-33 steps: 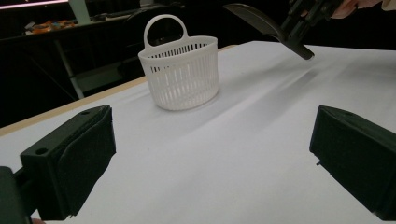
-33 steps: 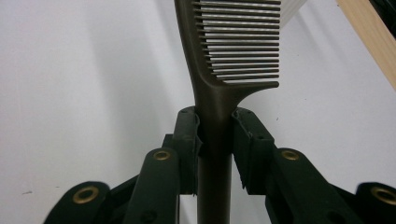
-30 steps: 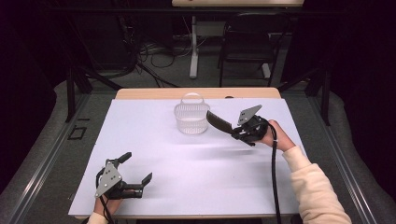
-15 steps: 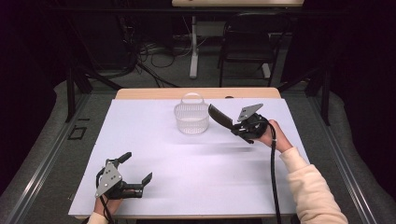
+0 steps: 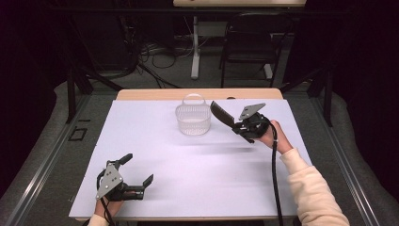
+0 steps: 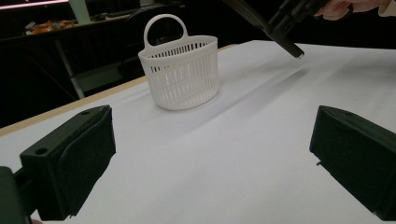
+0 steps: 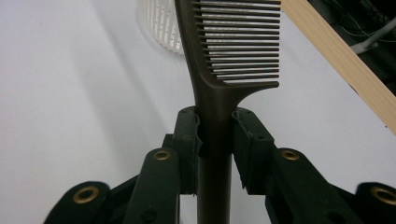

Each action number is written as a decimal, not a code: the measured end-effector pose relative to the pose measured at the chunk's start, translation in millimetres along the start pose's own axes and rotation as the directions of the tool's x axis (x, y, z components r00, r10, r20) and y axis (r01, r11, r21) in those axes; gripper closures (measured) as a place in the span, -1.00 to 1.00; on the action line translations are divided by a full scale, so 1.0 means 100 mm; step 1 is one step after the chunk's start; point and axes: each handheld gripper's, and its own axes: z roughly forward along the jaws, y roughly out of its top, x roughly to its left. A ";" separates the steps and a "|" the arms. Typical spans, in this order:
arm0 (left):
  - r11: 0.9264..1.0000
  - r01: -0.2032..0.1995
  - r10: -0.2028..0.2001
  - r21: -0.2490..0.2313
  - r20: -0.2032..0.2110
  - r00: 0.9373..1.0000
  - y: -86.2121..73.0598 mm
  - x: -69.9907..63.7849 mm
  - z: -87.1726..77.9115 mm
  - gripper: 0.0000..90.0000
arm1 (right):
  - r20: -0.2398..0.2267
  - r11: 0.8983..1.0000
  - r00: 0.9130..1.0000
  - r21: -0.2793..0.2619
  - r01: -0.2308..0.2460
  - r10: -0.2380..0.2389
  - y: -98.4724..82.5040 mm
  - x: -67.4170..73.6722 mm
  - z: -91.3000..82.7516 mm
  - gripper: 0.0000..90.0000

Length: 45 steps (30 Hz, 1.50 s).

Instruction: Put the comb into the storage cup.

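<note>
Slightly higher than a second before, the right gripper (image 5: 234, 125) clamped a dark brown plastic comb (image 5: 221, 114) beside the white slotted plastic basket (image 5: 193, 120), apparently ready to drop it in; the left gripper (image 5: 136, 170) rested open.

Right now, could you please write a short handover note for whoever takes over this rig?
Right gripper: shut on the comb at its handle, held above the table, teeth end pointing toward the basket.
Left gripper: open, holding nothing, low at the near left of the white table.
Basket: upright at the far middle of the table, handle up; it looks empty.
Done: comb picked up.
Left: probably bring the comb over the basket and drop it in.
</note>
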 end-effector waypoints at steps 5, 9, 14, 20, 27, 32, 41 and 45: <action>1.000 0.000 0.000 0.000 0.001 1.000 0.00 0.00 0.00 -1.00 | 0.001 1.000 1.000 -0.001 0.004 -0.004 0.01 -0.01 0.00 0.60; 1.000 0.001 -0.001 0.000 0.005 1.000 0.00 0.00 0.00 -1.00 | 0.003 1.000 1.000 -0.019 -0.001 0.001 0.02 -0.01 -0.01 0.60; 1.000 0.001 -0.001 0.001 0.005 1.000 0.00 -0.01 0.00 -1.00 | 0.011 0.999 1.000 -0.033 -0.001 0.001 0.05 -0.01 0.00 0.60; 1.000 0.001 -0.001 0.001 0.006 1.000 0.00 0.00 0.00 -1.00 | 0.013 0.999 1.000 -0.036 -0.013 0.013 0.08 -0.01 0.01 0.60; 1.000 -0.002 0.002 0.005 0.009 1.000 0.00 0.00 0.01 -1.00 | 0.017 0.998 1.000 -0.053 -0.022 0.023 0.10 -0.02 -0.01 0.60; 1.000 -0.002 0.001 0.007 0.009 1.000 0.00 0.00 0.01 -0.99 | 0.023 0.998 0.999 -0.061 -0.031 0.033 0.11 -0.02 0.01 0.60; 1.000 0.000 0.000 0.010 0.011 1.000 0.00 0.00 0.01 -0.99 | 0.030 0.996 0.998 -0.073 -0.044 0.046 0.15 -0.04 0.01 0.60; 1.000 -0.001 0.001 0.012 0.011 1.000 -0.01 0.00 0.01 -0.99 | 0.034 0.996 0.998 -0.079 -0.049 0.052 0.17 -0.04 0.01 0.60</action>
